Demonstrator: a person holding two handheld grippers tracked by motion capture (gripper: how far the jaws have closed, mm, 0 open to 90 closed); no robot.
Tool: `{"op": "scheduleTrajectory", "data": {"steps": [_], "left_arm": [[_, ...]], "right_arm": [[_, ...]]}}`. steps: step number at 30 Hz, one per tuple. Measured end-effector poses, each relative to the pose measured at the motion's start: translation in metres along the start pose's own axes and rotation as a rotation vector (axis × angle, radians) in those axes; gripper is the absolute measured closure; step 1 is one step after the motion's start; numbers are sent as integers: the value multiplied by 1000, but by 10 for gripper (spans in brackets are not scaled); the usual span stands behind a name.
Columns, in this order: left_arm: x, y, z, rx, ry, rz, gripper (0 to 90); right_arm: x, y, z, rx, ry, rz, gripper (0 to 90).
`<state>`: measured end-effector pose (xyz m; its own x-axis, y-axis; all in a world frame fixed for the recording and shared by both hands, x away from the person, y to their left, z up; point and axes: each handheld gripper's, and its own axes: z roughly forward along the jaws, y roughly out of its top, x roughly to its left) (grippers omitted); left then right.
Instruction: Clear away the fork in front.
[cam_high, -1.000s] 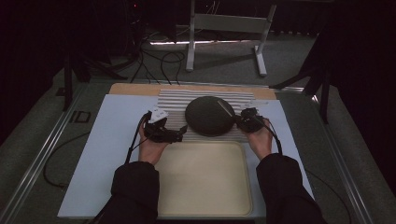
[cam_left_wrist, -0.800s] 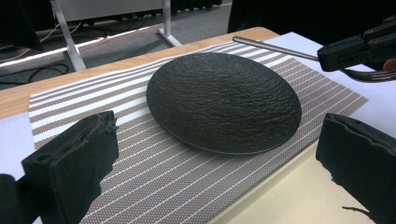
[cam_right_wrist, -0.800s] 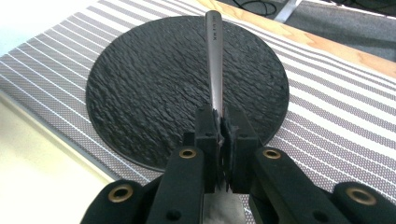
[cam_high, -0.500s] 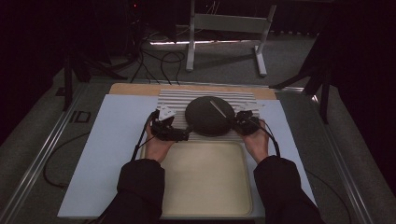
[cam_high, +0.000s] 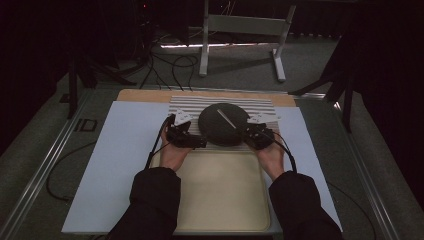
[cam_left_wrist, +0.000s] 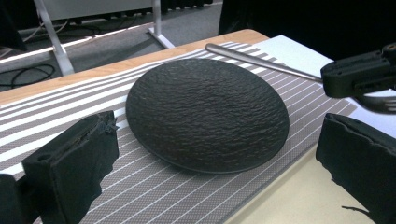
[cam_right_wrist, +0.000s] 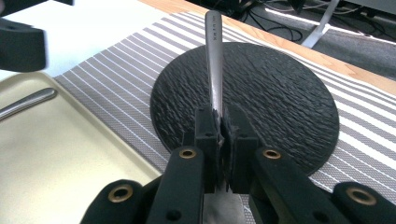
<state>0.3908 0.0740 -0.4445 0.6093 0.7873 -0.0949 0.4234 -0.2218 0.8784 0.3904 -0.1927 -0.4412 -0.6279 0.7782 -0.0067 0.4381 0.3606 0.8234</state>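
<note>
Right gripper view: a metal utensil (cam_right_wrist: 214, 60), seen by its long silver handle, is clamped between the two black jaws of the right hand-held gripper (cam_right_wrist: 219, 128), which are clenched on it; the handle runs away from the jaws and lies over the black textured plate (cam_right_wrist: 275, 93). In the high view the same utensil (cam_high: 226, 119) appears as a pale diagonal line across the round plate (cam_high: 215, 132), with the right hand-held gripper (cam_high: 255, 136) at the plate's right edge. The plate rests on a grey-and-white striped placemat (cam_high: 190, 106), which lies at the far side of the bench (cam_high: 115, 165) and partly over a pale blue sheet. Left gripper view: the left hand-held gripper (cam_left_wrist: 219, 168) has its jaws released and well apart, with nothing between the pads; the plate (cam_left_wrist: 205, 119) lies just beyond them, and the utensil handle (cam_left_wrist: 261, 59) extends behind the plate's far rim. In the high view the left hand-held gripper (cam_high: 192, 140) sits at the plate's left edge, near but not gripping it. A cream tray (cam_high: 220, 200) lies just in front of the placemat, between the person's forearms; the right gripper view shows the handle of a second piece of cutlery (cam_right_wrist: 25, 103) resting in that tray (cam_right_wrist: 70, 163).
</note>
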Motion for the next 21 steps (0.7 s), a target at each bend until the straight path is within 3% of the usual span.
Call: {"op": "scheduleTrajectory", "data": {"steps": [15,21], "left_arm": [[-7,5,12,2,-33,-19,13],[-7,6,14,6,-50,-58,30]], "right_arm": [[22,3,-2,-50,50,-35,860],[29,4,-3,-69,64,-52,860]]}}
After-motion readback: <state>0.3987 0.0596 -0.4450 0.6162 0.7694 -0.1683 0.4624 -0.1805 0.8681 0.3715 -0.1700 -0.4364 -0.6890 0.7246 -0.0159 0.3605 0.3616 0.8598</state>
